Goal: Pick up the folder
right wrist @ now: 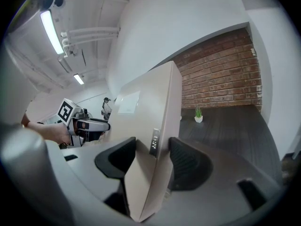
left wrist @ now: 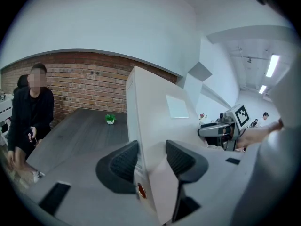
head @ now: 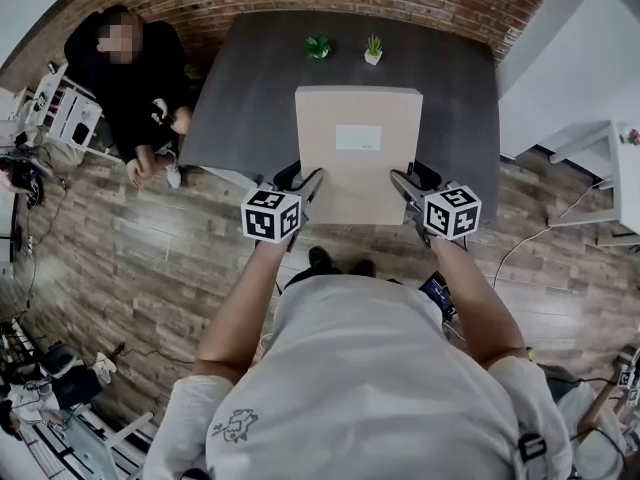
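The folder point(head: 358, 153) is a flat beige box file with a white label, held in the air over the near edge of the dark table point(head: 240, 98). My left gripper point(head: 305, 190) is shut on its near left corner, and my right gripper point(head: 404, 190) is shut on its near right corner. In the left gripper view the folder point(left wrist: 155, 121) stands edge-on between the dark pads point(left wrist: 123, 161), which press on both faces. Seen from the right gripper view, the folder point(right wrist: 150, 140) is likewise clamped between the pads point(right wrist: 186, 164).
Two small potted plants point(head: 318, 47) point(head: 373, 50) stand at the table's far end, before a brick wall. A person in black point(head: 130, 78) crouches left of the table. A white desk point(head: 610, 158) stands at the right, and cables lie on the wooden floor.
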The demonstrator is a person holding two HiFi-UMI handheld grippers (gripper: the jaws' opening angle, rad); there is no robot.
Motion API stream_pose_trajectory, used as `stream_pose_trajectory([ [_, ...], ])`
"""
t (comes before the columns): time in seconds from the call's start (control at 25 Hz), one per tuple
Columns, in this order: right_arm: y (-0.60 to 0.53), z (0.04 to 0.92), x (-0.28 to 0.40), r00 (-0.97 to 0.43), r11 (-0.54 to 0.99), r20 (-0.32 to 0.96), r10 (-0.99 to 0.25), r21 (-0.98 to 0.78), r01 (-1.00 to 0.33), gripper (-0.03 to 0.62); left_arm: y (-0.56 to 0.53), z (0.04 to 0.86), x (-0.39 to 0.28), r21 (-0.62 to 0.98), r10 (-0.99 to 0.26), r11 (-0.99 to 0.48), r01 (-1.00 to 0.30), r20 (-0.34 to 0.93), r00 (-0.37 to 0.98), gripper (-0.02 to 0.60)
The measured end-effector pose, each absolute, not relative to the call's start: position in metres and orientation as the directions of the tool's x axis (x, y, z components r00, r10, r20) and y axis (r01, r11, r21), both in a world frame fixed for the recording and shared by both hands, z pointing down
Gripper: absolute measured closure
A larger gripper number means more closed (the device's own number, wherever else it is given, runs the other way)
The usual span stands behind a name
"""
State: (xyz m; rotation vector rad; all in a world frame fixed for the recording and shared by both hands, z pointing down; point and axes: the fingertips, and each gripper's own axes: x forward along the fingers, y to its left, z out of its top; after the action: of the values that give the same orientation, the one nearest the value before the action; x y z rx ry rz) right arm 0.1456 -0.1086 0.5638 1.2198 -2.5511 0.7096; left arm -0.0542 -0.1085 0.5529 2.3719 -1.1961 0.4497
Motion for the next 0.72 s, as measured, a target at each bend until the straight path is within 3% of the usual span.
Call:
stream_pose_trajectory([
  [0.72,-0.064,0.544,0.116,-0.564,0.474,0.378,-0.734,-0.309,-0.824,0.362,-0.083,0.534,-0.083,0.235,-0.633,-0.609,-0.758,0.433,0.642,0.374],
])
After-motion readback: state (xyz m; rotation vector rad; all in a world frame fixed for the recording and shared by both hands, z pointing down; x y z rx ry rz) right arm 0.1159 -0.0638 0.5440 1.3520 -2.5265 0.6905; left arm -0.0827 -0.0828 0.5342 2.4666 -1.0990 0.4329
